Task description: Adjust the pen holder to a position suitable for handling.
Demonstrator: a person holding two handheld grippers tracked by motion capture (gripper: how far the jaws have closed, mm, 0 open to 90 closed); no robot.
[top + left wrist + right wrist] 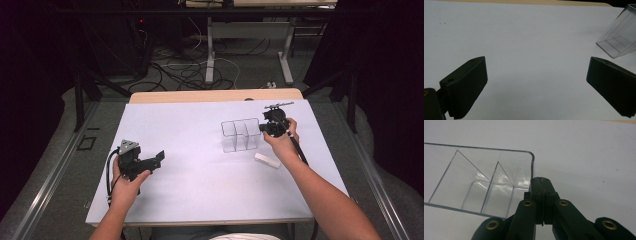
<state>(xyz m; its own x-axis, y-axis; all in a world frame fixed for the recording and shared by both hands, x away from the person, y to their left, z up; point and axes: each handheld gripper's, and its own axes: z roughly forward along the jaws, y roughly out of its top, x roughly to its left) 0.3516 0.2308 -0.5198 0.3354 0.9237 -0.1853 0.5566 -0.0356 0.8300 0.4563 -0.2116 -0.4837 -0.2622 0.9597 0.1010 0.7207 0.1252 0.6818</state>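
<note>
1. The high view gives the whole layout: a clear plastic organizer [241, 135] with three compartments sits on the white desk [200, 170], right of the middle. The right gripper [272, 126] is up against its right end, and the left gripper [150, 162] is well apart from it, over the near left part of the desk.
2. The right gripper view gets you the close-up the high view can't: the jaws are pressed together right at the organizer's [481, 182] rounded corner. They look clamped on the thin end wall, but honestly I can't tell for sure whether the wall is between them or just beside them.
3. The left gripper view shows its jaws spread wide with nothing between them, just bare desk [529, 37], and one end of the organizer [619, 35] off in the upper right corner.
4. The organizer stands upright, open side up. Its long axis runs left to right across the desk, the compartments in a row along it.
5. A small white block [267, 160] lies flat just near-right of the organizer, close under the right forearm [320, 190]. Nothing sits between the left gripper and the organizer.
</note>
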